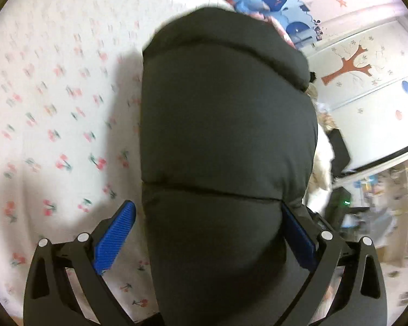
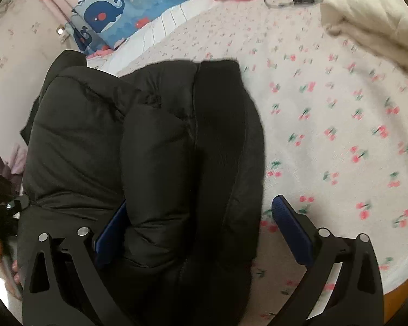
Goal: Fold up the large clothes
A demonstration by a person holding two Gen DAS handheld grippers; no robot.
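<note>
Clearly one puffy, quilted black jacket point(image 1: 225, 141) is lying bundled on the cherry-print bed sheet point(image 1: 54, 108). Both the left hand-held gripper point(image 1: 208, 233) and right hand-held gripper point(image 2: 201, 231) are gaping wide, ribbed blue pads straddling its padded folds.

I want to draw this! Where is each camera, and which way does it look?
Left wrist: on the left gripper, looking along its fingers over the black coat to the cherry sheet; only the fingers show.
Right wrist: on the right gripper, looking over the coat toward the whale pillow; a hand shows at the left edge.
Both see the coat and the sheet.
</note>
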